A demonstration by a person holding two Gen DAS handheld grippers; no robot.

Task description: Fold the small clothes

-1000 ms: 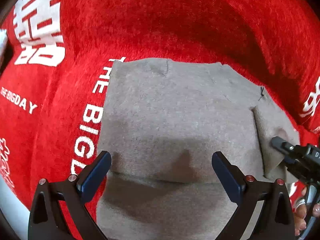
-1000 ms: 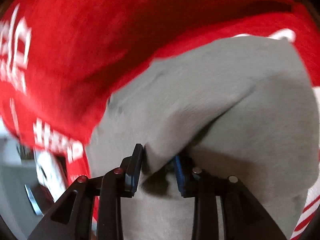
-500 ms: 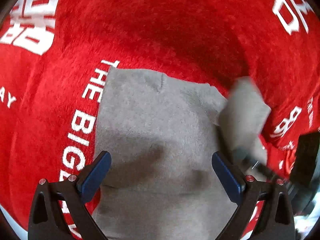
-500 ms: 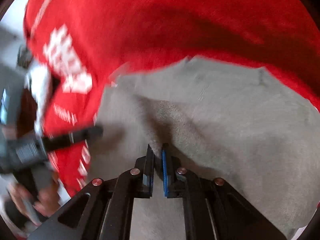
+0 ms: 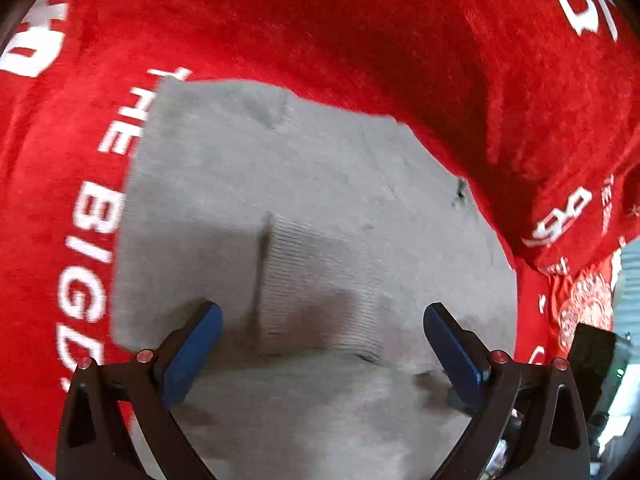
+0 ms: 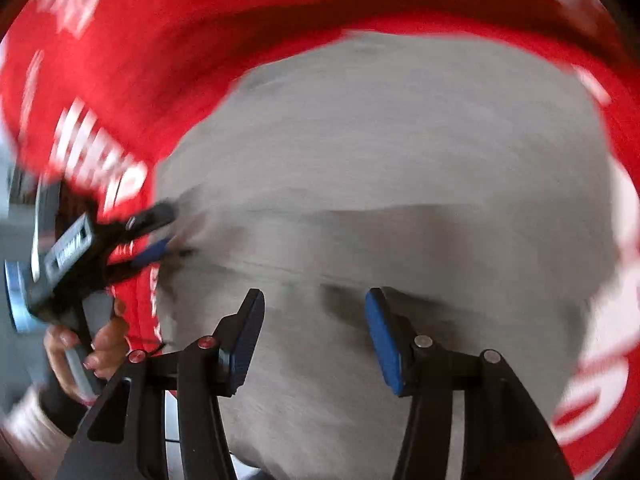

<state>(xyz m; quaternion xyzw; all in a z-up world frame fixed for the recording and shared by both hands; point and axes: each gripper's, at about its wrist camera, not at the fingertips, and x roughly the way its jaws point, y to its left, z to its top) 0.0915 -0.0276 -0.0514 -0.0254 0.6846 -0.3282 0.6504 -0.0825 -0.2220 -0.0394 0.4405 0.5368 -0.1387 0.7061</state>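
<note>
A small grey knit garment [image 5: 304,184] lies flat on a red cloth with white lettering [image 5: 360,32]. A ribbed sleeve part [image 5: 316,280] lies folded onto its middle. My left gripper [image 5: 320,344] is open and empty just above the garment's near part. My right gripper [image 6: 314,332] is open and empty above the same garment [image 6: 400,152]. In the blurred right wrist view the left gripper [image 6: 160,232] shows at the garment's left edge, held by a hand [image 6: 92,344].
The red cloth [image 6: 160,60] covers the whole surface around the garment. A dark part of the other gripper [image 5: 596,364] shows at the right edge of the left wrist view.
My right gripper carried the sleeve over onto the garment's middle, let go of it and opened. The sleeve now lies flat. My left gripper stayed open and shifted slightly.
</note>
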